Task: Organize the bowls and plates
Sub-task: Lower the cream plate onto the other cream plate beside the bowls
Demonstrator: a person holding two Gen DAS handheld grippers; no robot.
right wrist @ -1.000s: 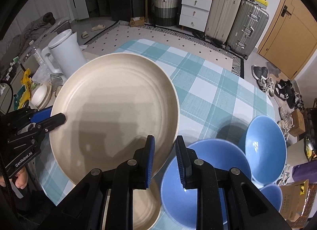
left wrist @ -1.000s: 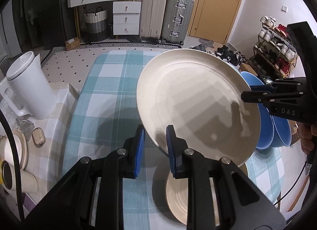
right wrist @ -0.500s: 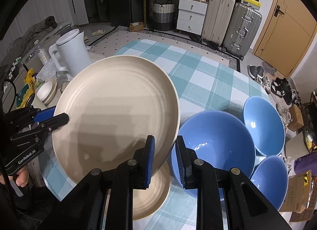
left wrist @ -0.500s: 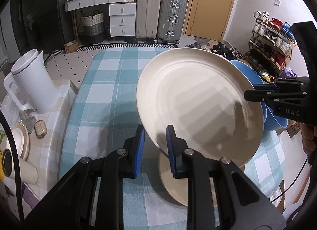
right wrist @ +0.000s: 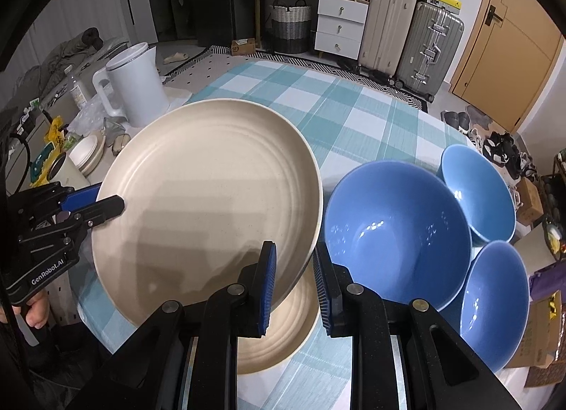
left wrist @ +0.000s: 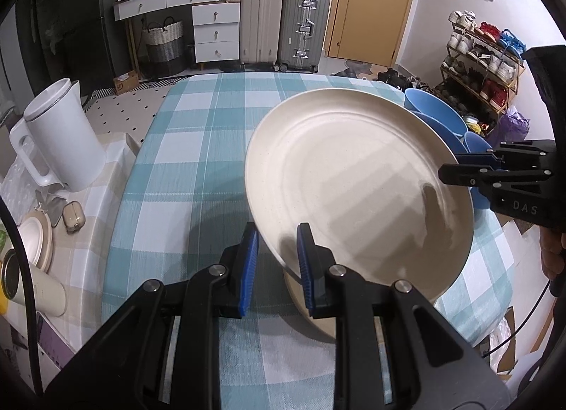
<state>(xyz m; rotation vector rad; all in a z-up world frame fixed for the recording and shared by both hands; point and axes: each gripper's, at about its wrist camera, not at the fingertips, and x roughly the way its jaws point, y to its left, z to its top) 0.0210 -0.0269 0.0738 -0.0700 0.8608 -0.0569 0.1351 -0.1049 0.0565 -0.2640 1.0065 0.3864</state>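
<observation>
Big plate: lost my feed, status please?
Both hand-held grippers, left and right, shut on big plate. Plate tilted, held above smaller plate. Three blue bowls close on right, not touching.

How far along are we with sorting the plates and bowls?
Done: nothing looks stacked yet. In hand: the large cream plate is held off the table by the left gripper and right gripper, above the smaller cream plate. Left: set it down, then nest the three blue bowls, which sit separately.
</observation>
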